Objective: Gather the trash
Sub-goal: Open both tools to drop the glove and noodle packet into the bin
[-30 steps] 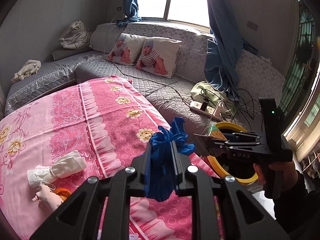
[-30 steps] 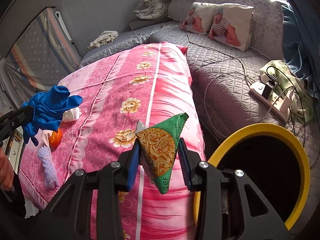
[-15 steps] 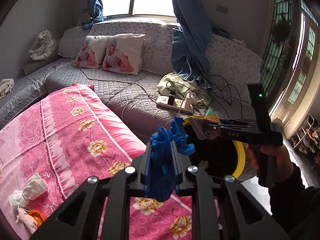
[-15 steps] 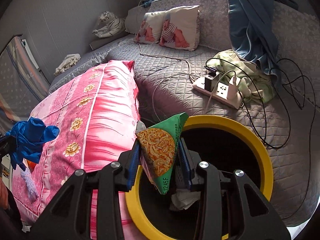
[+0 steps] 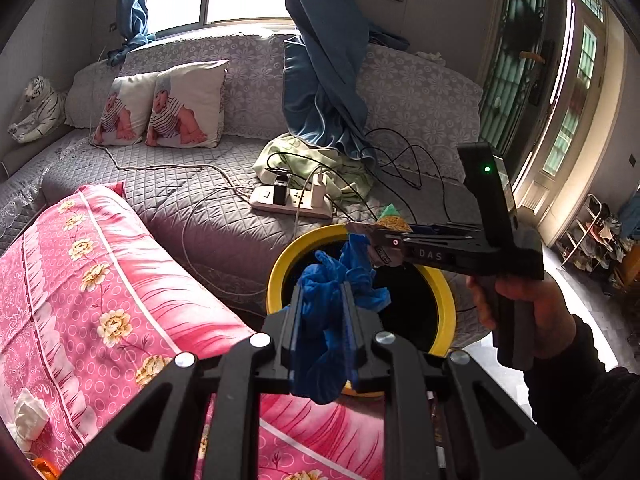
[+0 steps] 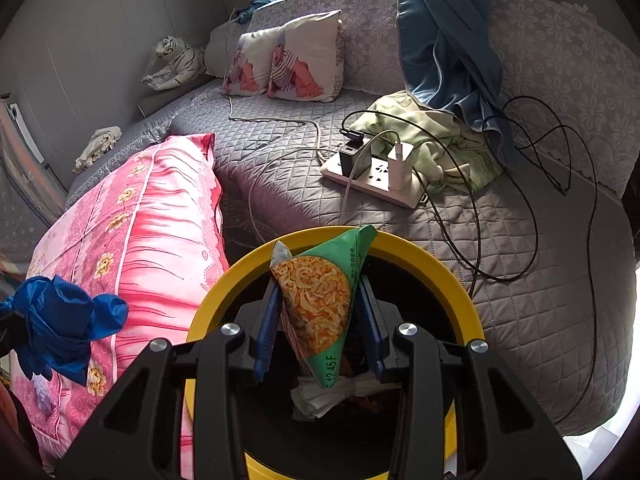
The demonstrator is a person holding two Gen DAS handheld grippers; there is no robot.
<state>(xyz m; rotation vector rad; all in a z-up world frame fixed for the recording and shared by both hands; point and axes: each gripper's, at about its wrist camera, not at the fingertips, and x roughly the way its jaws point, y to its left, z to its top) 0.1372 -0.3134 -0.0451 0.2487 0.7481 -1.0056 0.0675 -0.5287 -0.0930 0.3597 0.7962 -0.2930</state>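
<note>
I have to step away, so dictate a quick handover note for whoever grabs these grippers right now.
Left gripper: shut on the blue glove, by the near rim of the yellow-rimmed bin.
Right gripper: shut on the green snack wrapper, over the bin's opening.
Done: some crumpled white paper lies in the bin.
Left: release wrapper, then glove; then fetch the white tissue and an orange scrap from the pink bedspread.

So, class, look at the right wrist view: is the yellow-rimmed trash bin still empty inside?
No: a crumpled white tissue wad already lies inside the yellow-rimmed trash bin, below the green snack wrapper gripped by the right tool.
</note>
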